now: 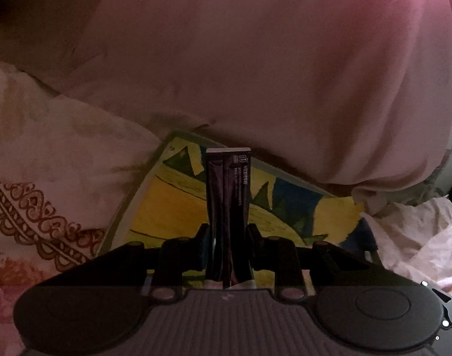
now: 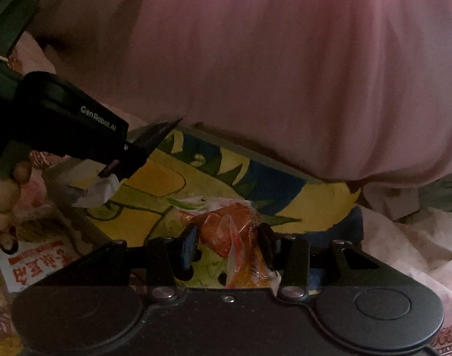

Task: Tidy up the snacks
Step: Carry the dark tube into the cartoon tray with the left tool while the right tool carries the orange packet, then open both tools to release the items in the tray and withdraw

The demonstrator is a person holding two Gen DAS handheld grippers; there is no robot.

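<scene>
Holding one dark sachet (image 1: 228,204) upright at frame centre, left gripper (image 1: 228,237) clamped, right gripper (image 2: 228,237) pinching one orange snack packet (image 2: 226,231) lower centre, one yellow-and-blue tray (image 2: 154,190) beneath both.

hidden: far edge of the painted tray (image 2: 285,187) under pink cloth (image 2: 285,74) | hidden: lower end of dark sachet (image 1: 228,195) behind gripper body | cut off: hand (image 2: 0,198) at left edge | unreadable: sachet print, orange packet (image 2: 226,228) label
</scene>
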